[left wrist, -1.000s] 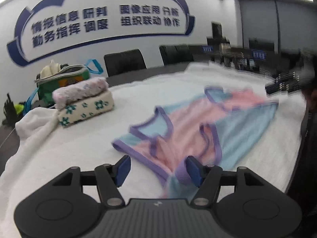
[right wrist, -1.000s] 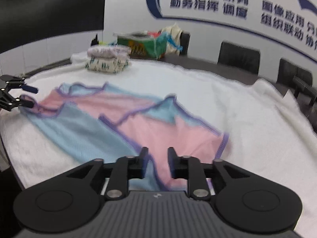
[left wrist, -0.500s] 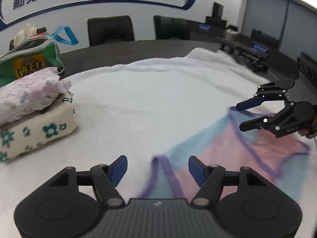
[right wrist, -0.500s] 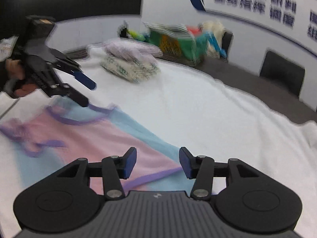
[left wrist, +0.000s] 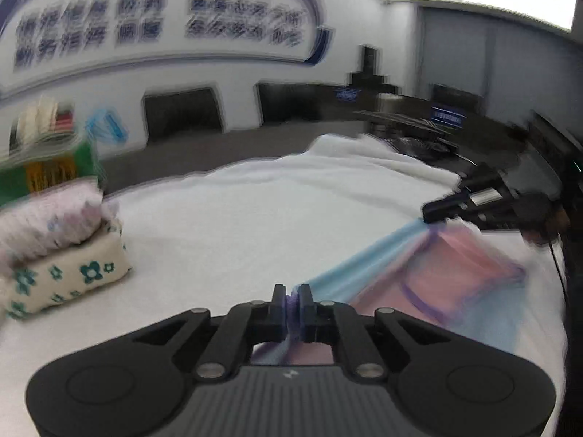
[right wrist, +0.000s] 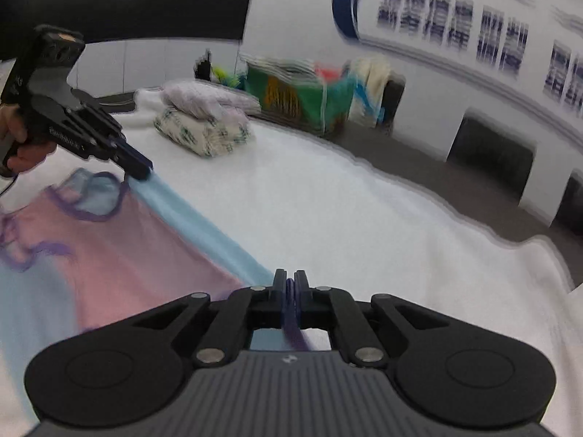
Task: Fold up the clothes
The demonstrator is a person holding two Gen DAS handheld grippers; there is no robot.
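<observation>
A pink and light-blue tank top with purple trim [left wrist: 430, 280] lies on the white towel-covered table [left wrist: 255, 218]; it also shows in the right wrist view [right wrist: 120, 240]. My left gripper [left wrist: 292, 298] is shut on its purple-trimmed edge. My right gripper [right wrist: 290, 284] is shut on the opposite end of the same blue edge, which is pulled taut between them. Each gripper shows in the other's view: the right one [left wrist: 442, 213], the left one [right wrist: 140, 171].
A stack of folded clothes [left wrist: 62, 255] sits at the left, also in the right wrist view [right wrist: 204, 123]. A green bag [right wrist: 302, 98] stands behind it. Black chairs [left wrist: 182, 113] line the far side. The white cover ends at the dark table edge [right wrist: 419, 160].
Both grippers have shut on the tank top's edge; half a second ago they were open above it. The blue edge is now stretched straight between them.
</observation>
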